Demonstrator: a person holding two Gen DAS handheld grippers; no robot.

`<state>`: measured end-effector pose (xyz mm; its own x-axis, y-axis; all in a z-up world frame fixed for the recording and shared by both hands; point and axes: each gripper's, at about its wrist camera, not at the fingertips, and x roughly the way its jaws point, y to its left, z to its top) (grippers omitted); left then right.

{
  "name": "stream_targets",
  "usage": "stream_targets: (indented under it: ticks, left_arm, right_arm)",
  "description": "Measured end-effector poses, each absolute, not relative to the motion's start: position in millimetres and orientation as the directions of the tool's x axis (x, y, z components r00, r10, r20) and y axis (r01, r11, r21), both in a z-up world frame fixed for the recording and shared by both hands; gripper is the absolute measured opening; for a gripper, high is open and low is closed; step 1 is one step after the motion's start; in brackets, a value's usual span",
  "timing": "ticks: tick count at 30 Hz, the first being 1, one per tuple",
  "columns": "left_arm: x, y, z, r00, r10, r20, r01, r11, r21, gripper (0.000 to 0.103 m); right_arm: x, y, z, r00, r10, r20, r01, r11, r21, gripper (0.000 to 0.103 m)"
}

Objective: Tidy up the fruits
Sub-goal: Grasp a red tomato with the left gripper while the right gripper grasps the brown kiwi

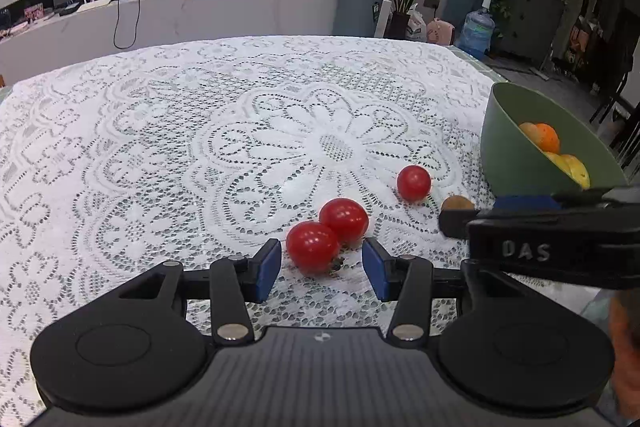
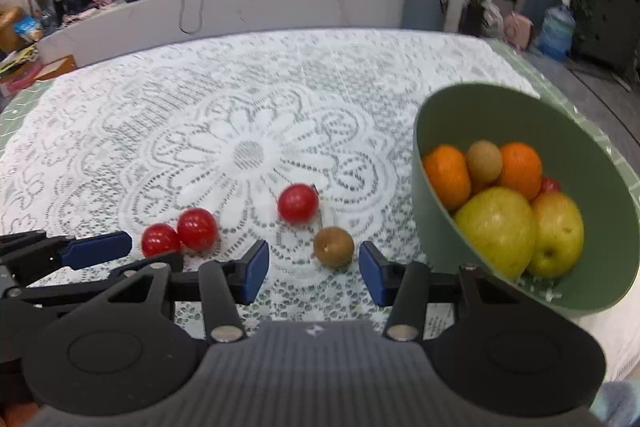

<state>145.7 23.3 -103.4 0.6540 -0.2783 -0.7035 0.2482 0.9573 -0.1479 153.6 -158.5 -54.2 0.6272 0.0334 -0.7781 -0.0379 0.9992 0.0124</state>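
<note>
Left gripper [image 1: 322,263] spread, nothing clamped, nearest cherry tomato [image 1: 313,247] between the blue pads, untouched. Right gripper [image 2: 314,265] likewise unclenched, straddling a brown kiwi [image 2: 333,247] without contact. Green bowl [image 2: 436,227] right of the kiwi, holding oranges [image 2: 520,169], apples [image 2: 496,231], another kiwi [image 2: 484,161]. Two more tomatoes [image 1: 344,219] [image 1: 414,183] left of the bowl. White lace tablecloth [image 1: 160,147]; TV counter [image 1: 180,11] beyond.

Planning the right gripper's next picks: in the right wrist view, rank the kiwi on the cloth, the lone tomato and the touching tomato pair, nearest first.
1. Kiwi, just ahead of the right gripper, between its open fingers.
2. Lone tomato, beyond the kiwi, slightly left.
3. Tomato pair, far left, by the left gripper.
</note>
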Motion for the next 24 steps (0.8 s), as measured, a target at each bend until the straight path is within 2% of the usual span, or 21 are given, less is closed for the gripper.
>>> stream_targets:
  ticks: [7, 16, 20, 24]
  left_arm:
    - [150, 20, -108, 0.65, -0.267, -0.712, 0.239, 0.961, -0.142, 0.047]
    - [154, 24, -111, 0.644, -0.248, -0.724, 0.213, 0.967, -0.142, 0.036]
    - [153, 25, -111, 0.644, -0.247, -0.724, 0.21, 0.967, -0.144, 0.033]
    - [152, 24, -110, 0.643, -0.245, -0.726, 0.21, 0.968, -0.14, 0.033]
  right_arm:
    - [162, -160, -62, 0.604, 0.007, -0.797, 0.039, 0.998, 0.038, 0.046]
    - [169, -159, -70, 0.596, -0.009, -0.803, 0.09, 0.994, 0.056, 0.033]
    - [170, -161, -71, 0.592, -0.002, -0.806, 0.101, 0.992, 0.071, 0.011]
    - [170, -162, -72, 0.588, 0.005, -0.809, 0.098, 0.992, 0.078, 0.008]
